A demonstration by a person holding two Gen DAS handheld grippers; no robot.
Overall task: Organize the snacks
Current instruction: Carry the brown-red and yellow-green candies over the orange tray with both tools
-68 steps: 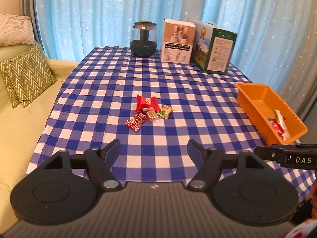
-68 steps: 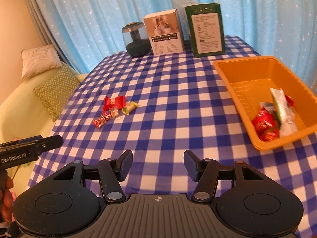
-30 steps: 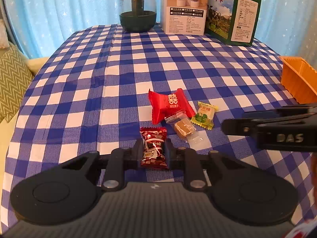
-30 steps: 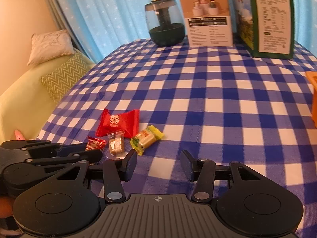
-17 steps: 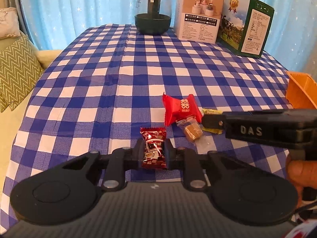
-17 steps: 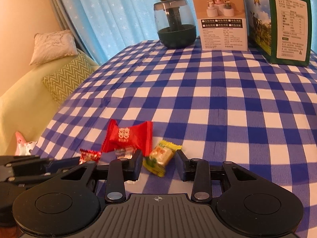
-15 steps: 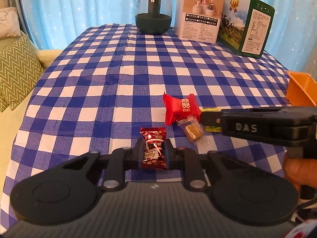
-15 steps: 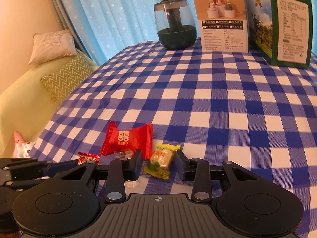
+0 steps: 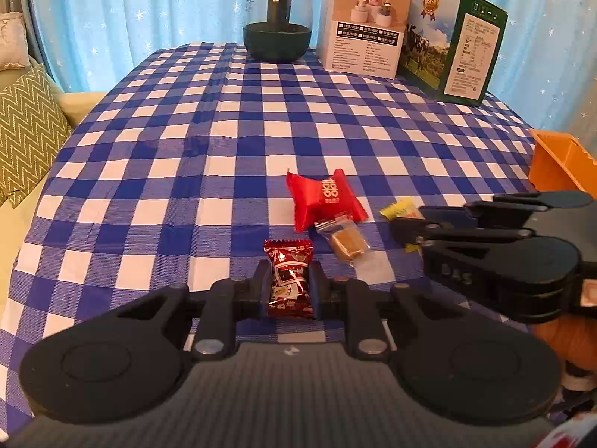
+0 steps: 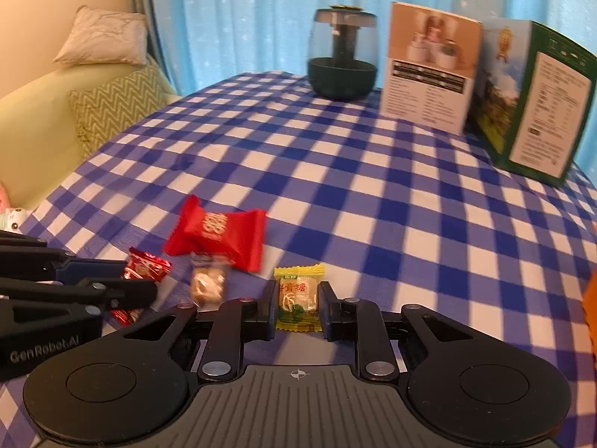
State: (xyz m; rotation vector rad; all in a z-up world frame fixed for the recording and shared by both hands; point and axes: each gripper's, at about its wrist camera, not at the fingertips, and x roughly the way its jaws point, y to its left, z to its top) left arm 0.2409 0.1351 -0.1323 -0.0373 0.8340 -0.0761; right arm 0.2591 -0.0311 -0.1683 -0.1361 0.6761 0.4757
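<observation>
Left gripper (image 9: pixel 289 291) clamped on dark red candy (image 9: pixel 289 278), right gripper (image 10: pixel 297 308) (beside it) pinching yellow-green candy (image 10: pixel 297 296)

left wrist: low, near, facing curtain (image 9: pixel 149 18) | right wrist: likewise | shared: tablecloth (image 9: pixel 224 149)

The desk carries a blue-and-white checked woven cloth (image 9: pixel 209 156), matt, with slight creases. The dark red foil-wrapped candy (image 9: pixel 289 283) at lower centre is glossy and crinkled. The red pillow-shaped sweet packet (image 9: pixel 324 198) has a satin sheen. The yellow-green candy wrapper (image 10: pixel 298 296) is smooth plastic film. Both claws are matt black plastic with small bright metal rivets. The orange tray (image 9: pixel 556 166) at right is smooth plastic.
</observation>
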